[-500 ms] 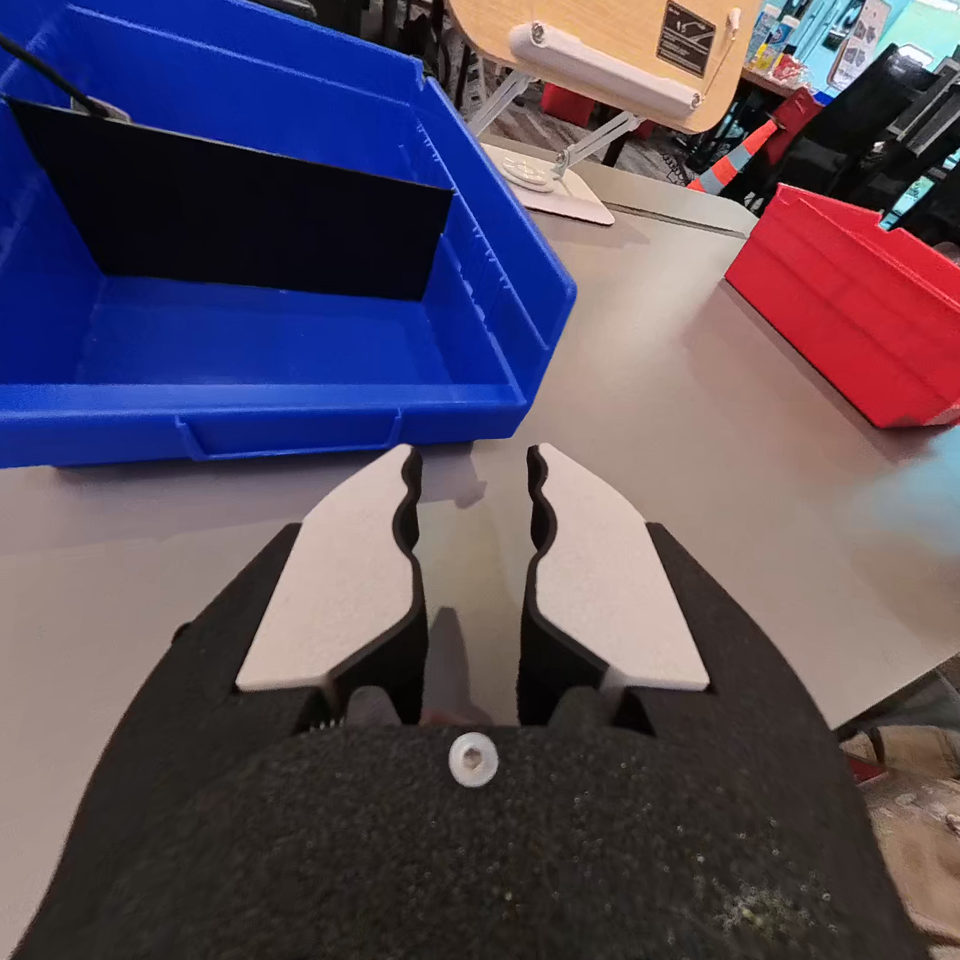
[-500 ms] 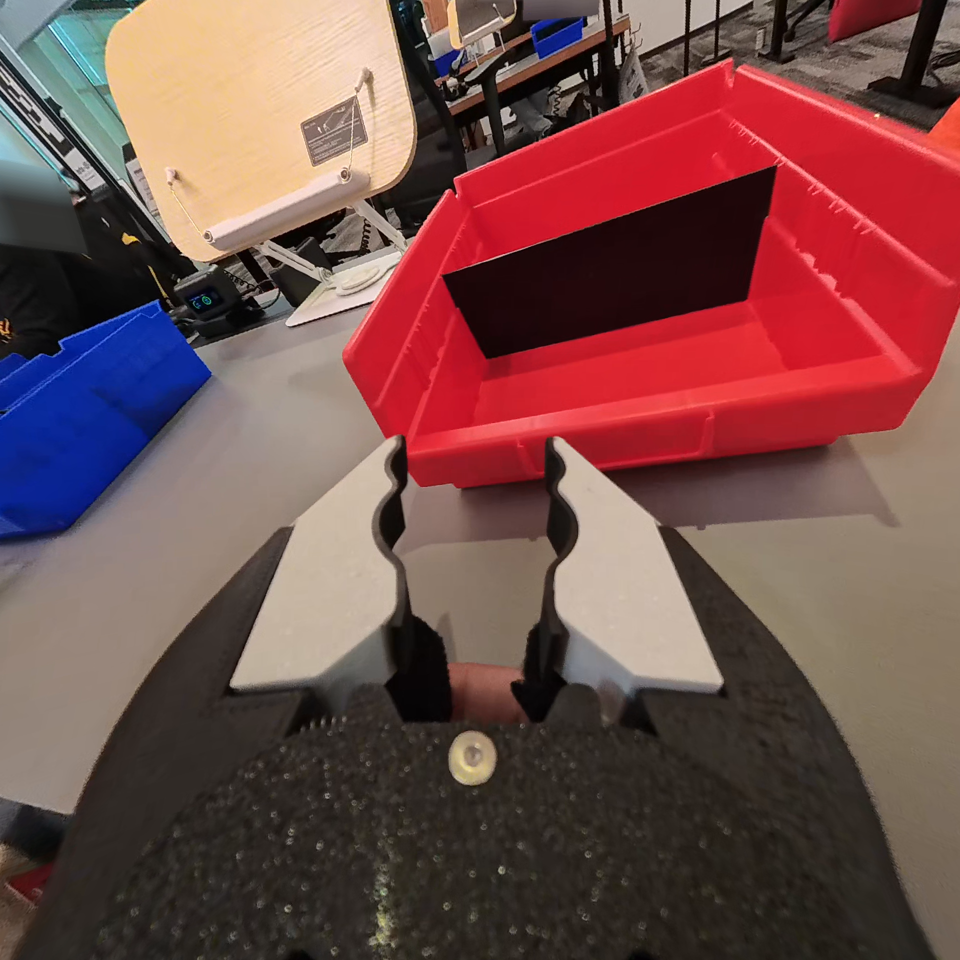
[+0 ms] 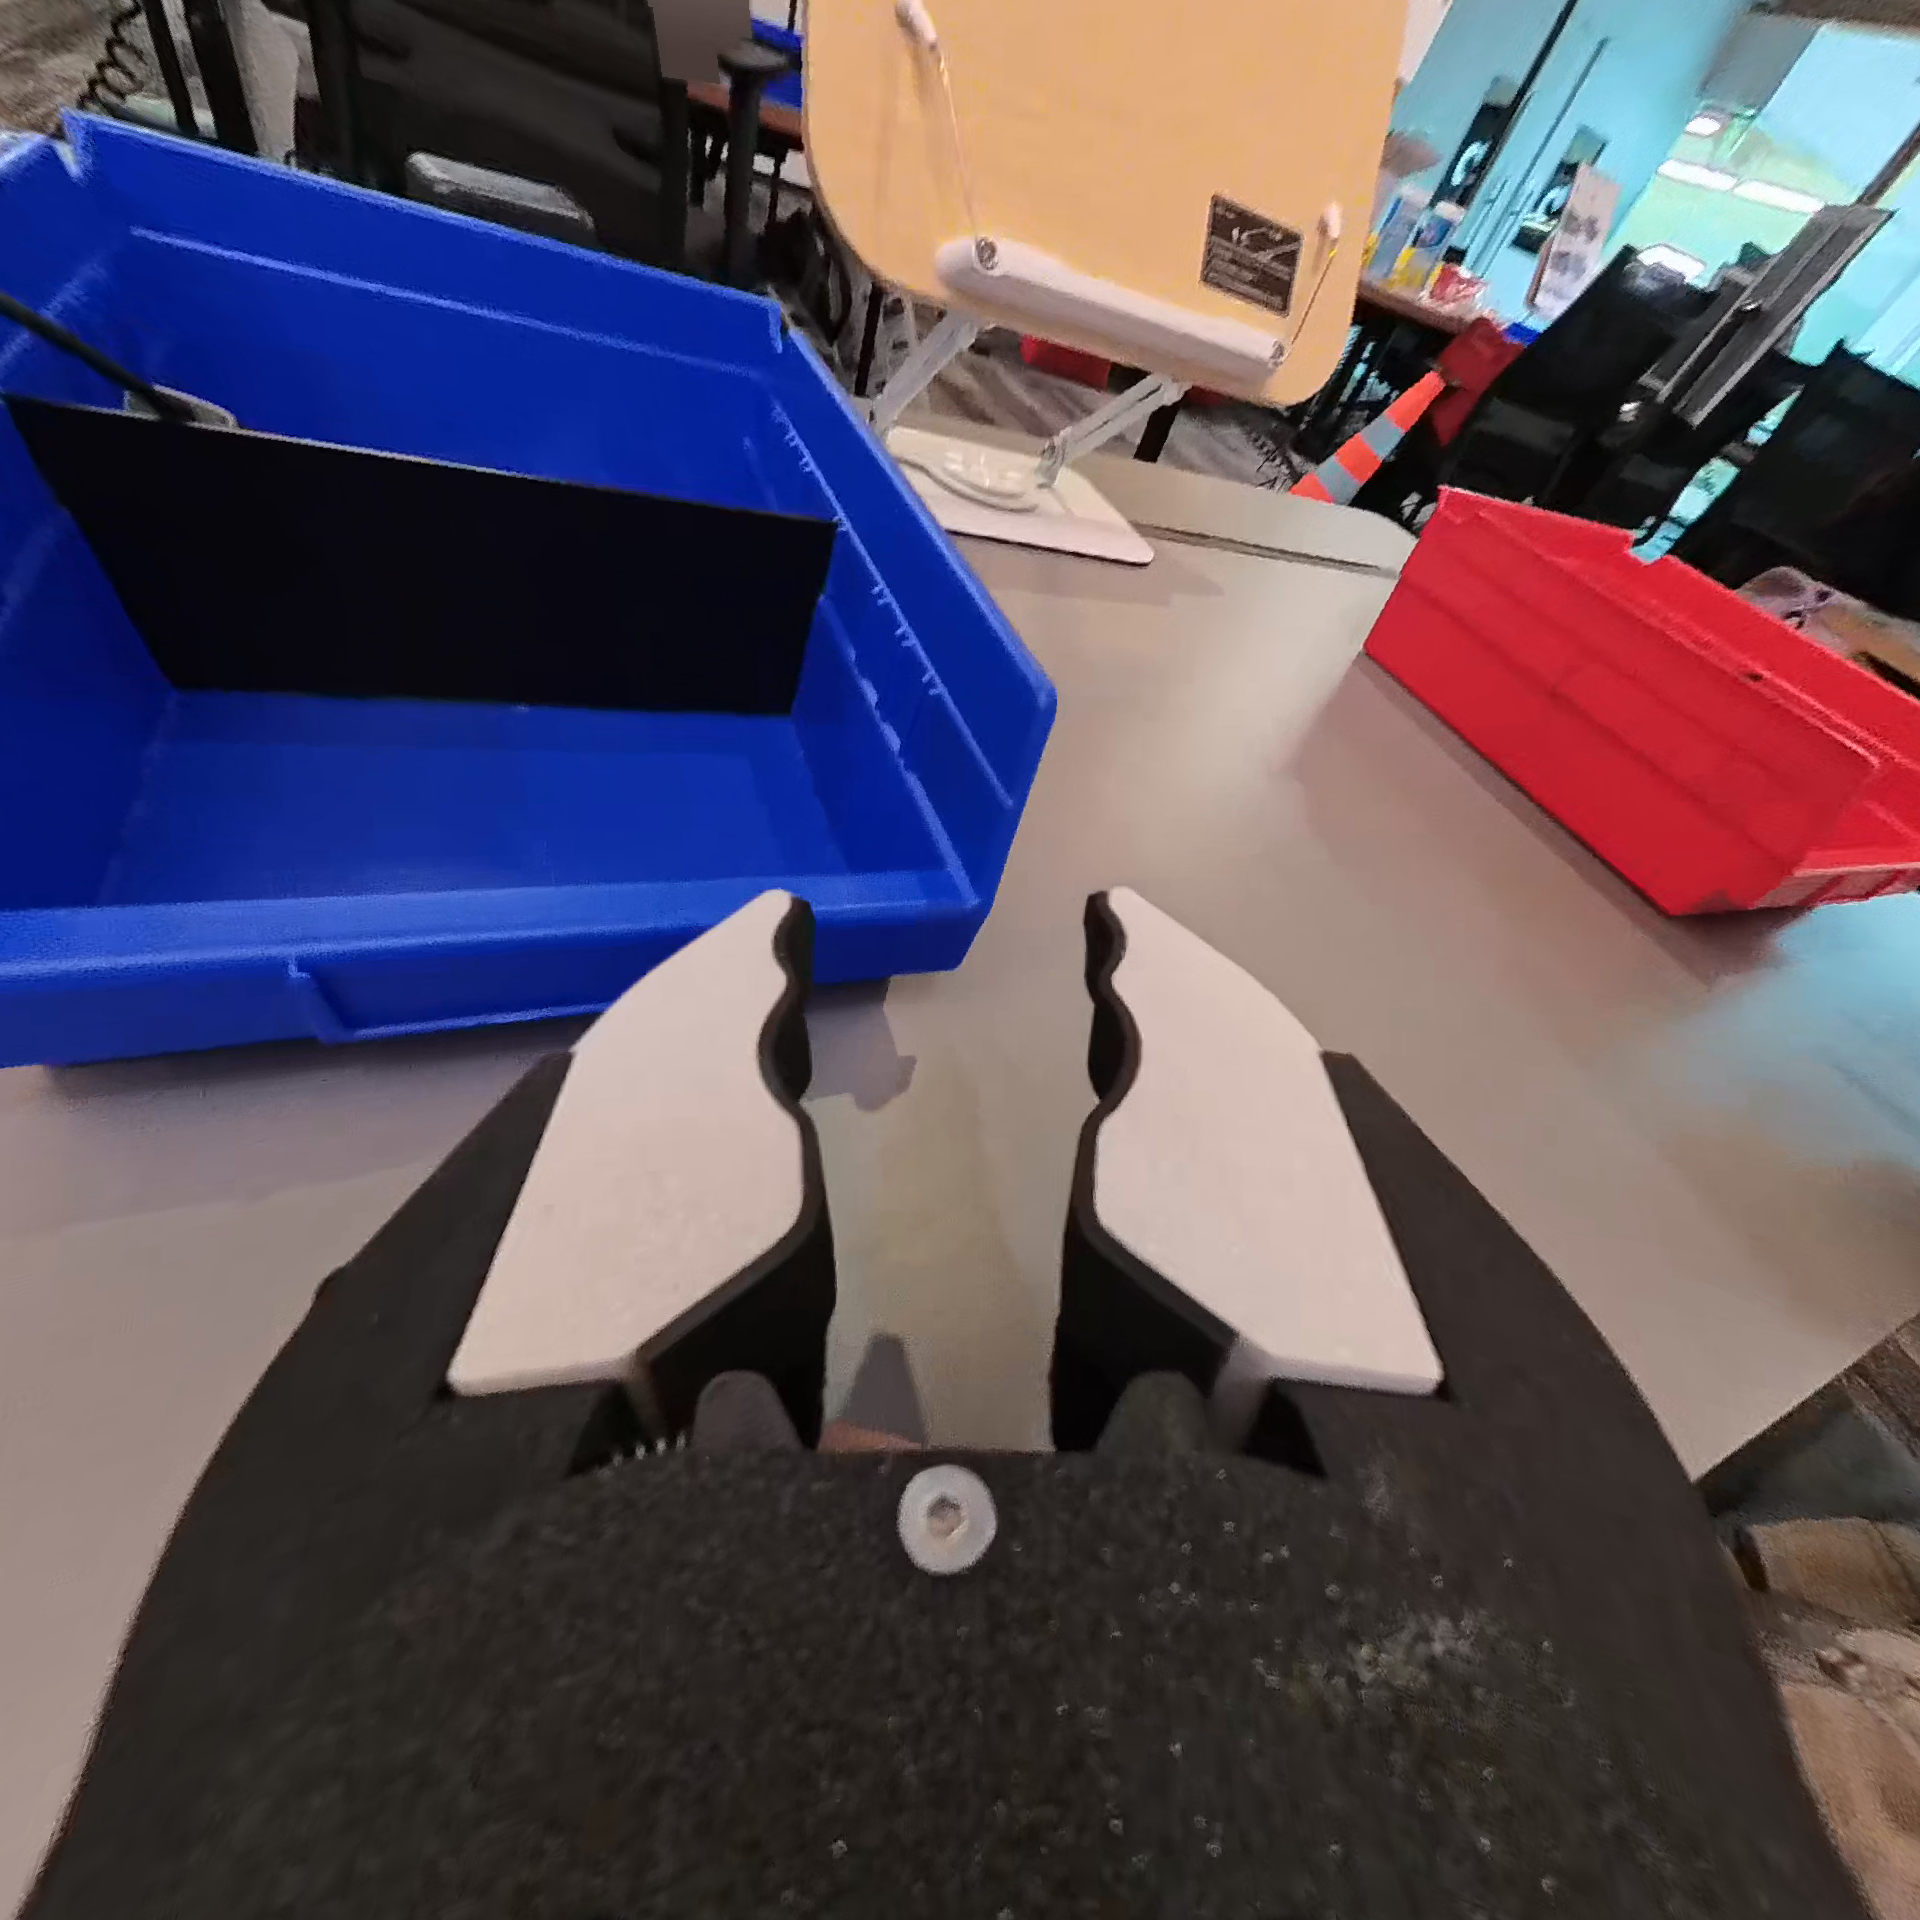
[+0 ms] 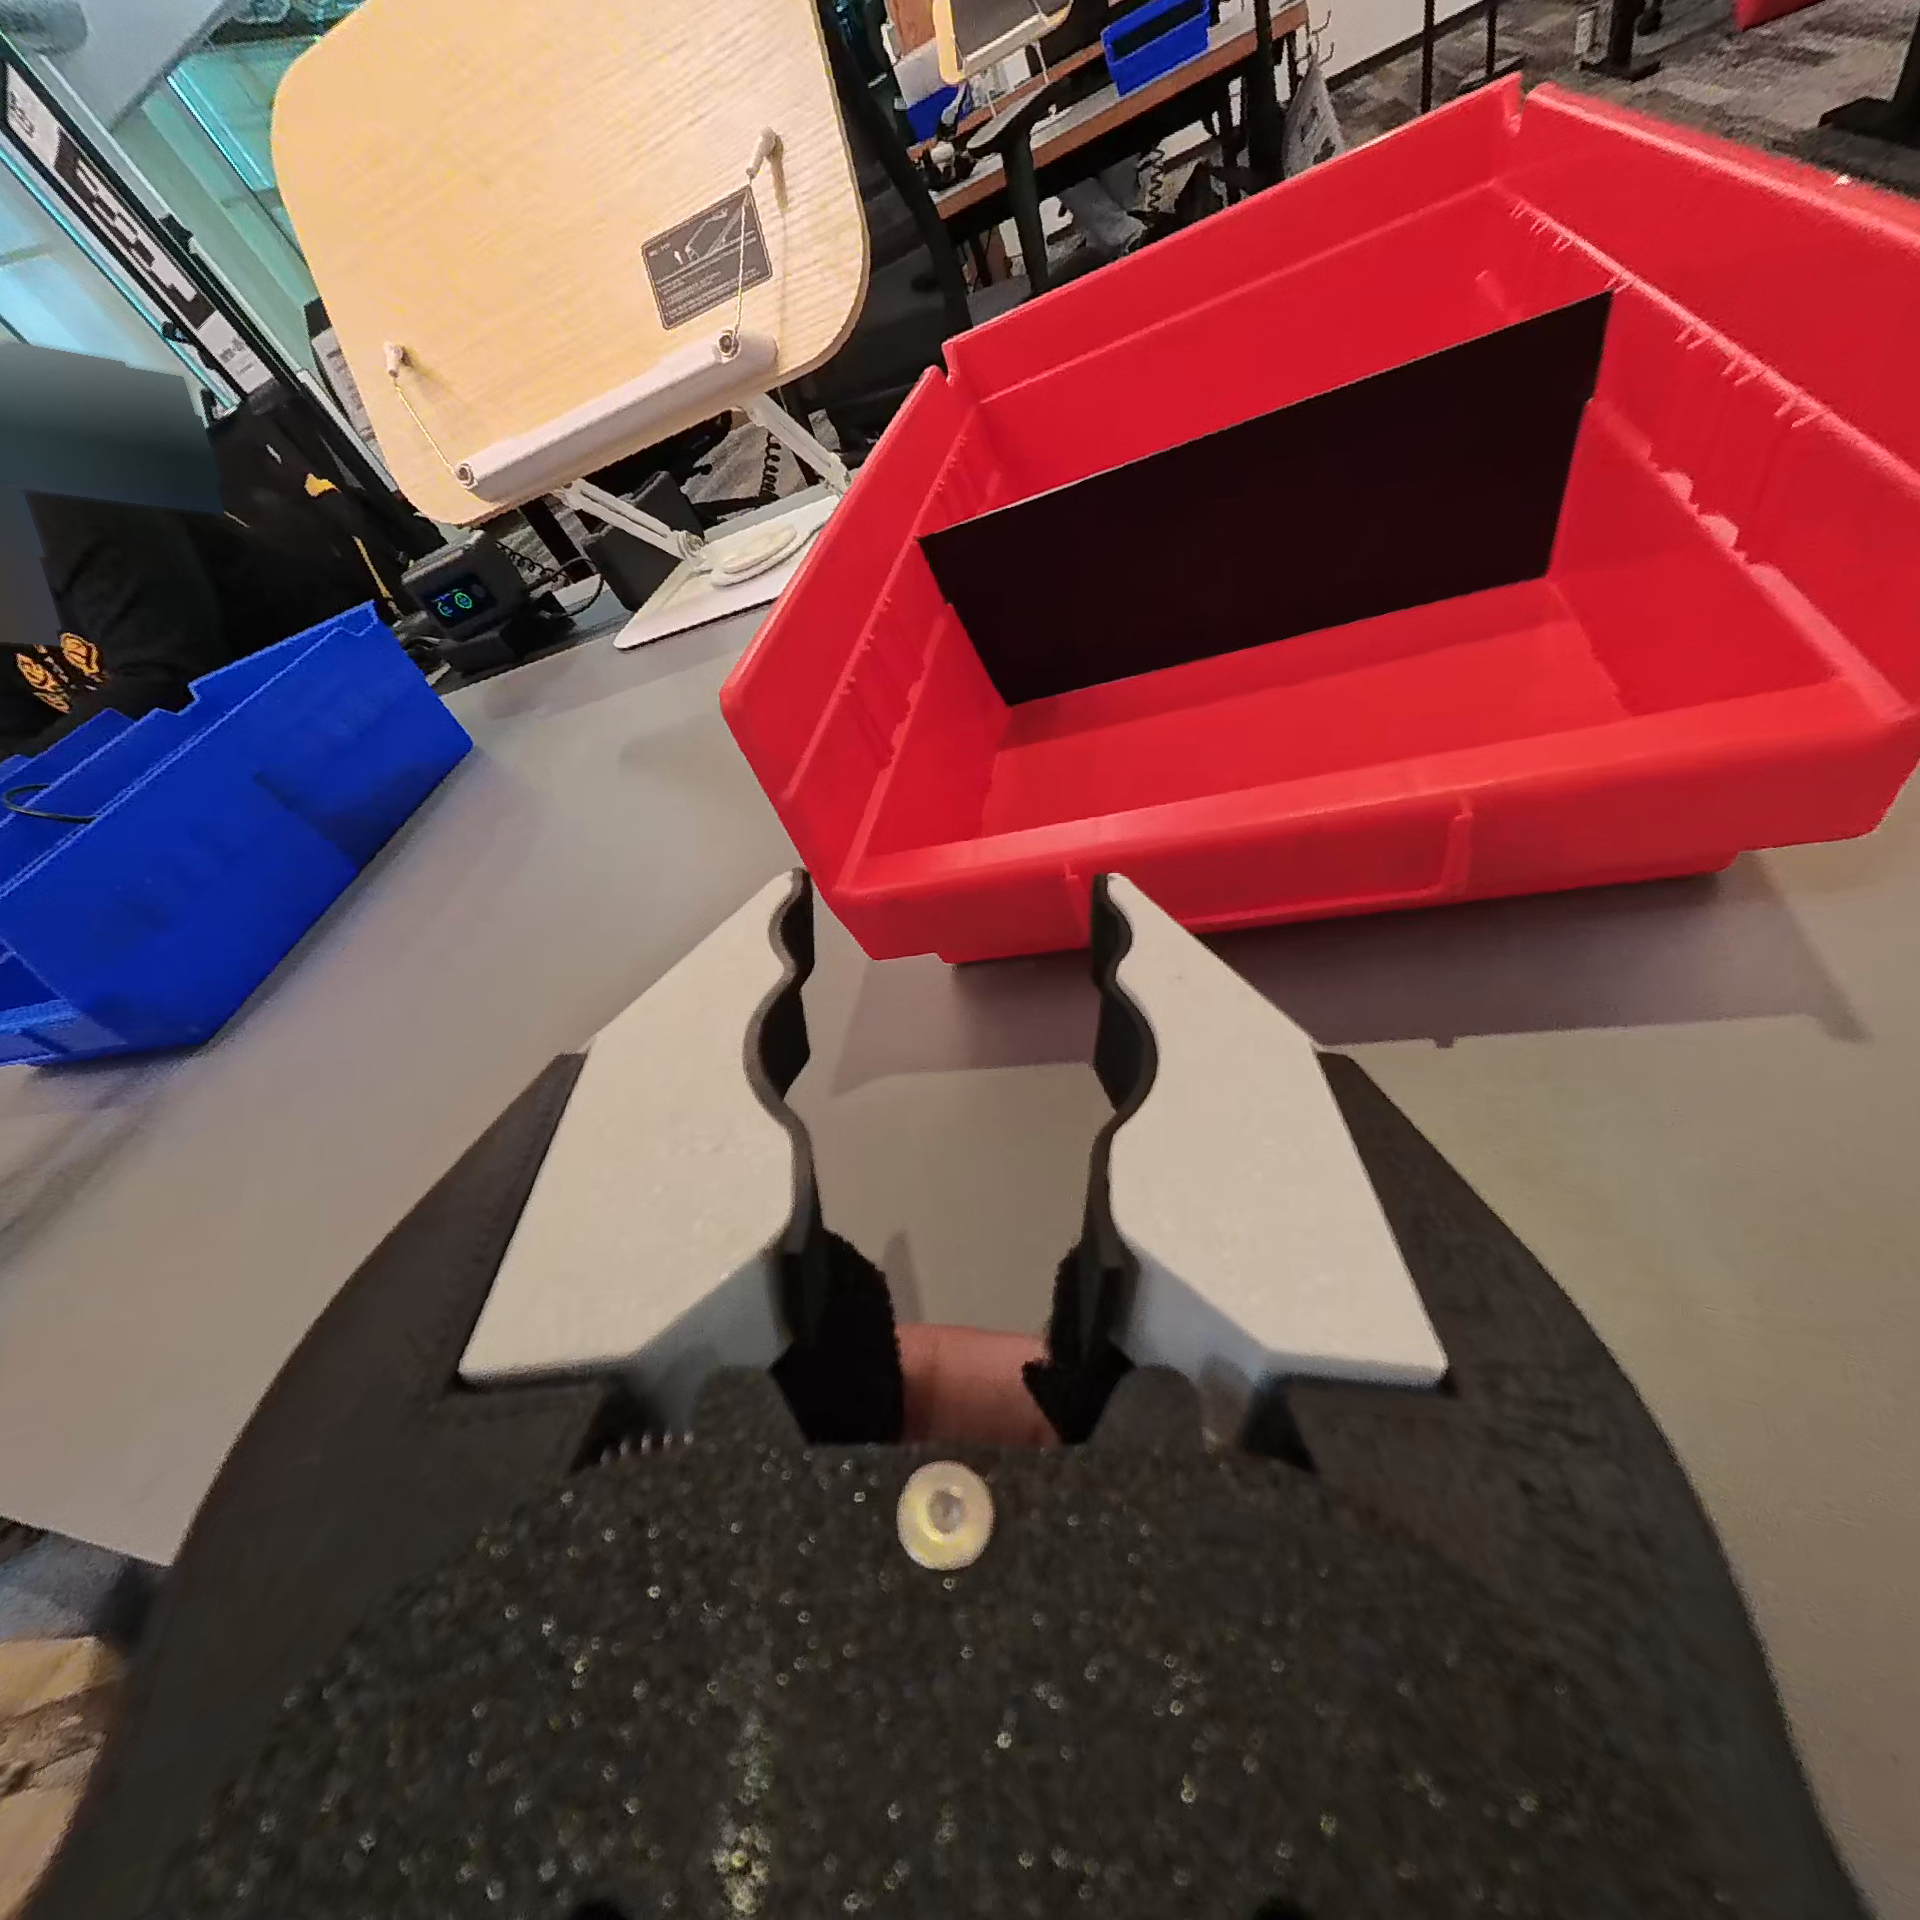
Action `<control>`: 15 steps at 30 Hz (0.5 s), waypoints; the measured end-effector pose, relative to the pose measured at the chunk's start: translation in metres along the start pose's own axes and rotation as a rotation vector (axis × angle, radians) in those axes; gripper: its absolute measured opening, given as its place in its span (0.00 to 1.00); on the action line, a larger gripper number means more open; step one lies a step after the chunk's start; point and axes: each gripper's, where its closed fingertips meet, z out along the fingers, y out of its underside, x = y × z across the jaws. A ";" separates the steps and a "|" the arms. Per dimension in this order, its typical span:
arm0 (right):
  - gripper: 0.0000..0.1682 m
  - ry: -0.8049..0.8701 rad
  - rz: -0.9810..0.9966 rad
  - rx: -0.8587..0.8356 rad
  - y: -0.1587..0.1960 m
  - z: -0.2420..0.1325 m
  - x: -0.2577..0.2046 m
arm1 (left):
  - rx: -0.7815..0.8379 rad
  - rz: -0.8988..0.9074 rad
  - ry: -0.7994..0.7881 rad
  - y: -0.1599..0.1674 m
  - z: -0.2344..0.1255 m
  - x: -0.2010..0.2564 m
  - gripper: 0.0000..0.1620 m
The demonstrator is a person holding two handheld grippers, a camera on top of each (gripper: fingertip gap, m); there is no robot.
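My left gripper (image 3: 943,914) is open and empty, just above the grey table (image 3: 1195,883), with its tips at the front right corner of a blue bin (image 3: 914,665). The bin has a black divider (image 3: 447,582) across it, and a black cable (image 3: 73,353) hangs into its far half. My right gripper (image 4: 951,904) is open and empty, its tips close to the front wall of a red bin (image 4: 1247,862), which also has a black divider (image 4: 1268,499). The near halves of both bins hold nothing that shows.
A tilted wooden board on a white stand (image 4: 582,239) rises at the back of the table. The red bin (image 3: 1621,727) lies right of the left gripper, and the blue bin (image 4: 208,821) left of the right gripper. A small device with a lit screen (image 4: 462,601), chairs and desks stand behind. Spacing between my two grippers at the tips: around 50 cm.
The left gripper has tilted upward and turned a little right, so the blue bin sits farther left and lower. The right gripper has shifted slightly, so the red bin sits farther right. Both stay open.
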 end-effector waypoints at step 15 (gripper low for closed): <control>0.31 -0.050 0.082 -0.022 0.004 0.010 -0.001 | -0.223 0.435 0.476 -0.044 0.011 0.047 0.29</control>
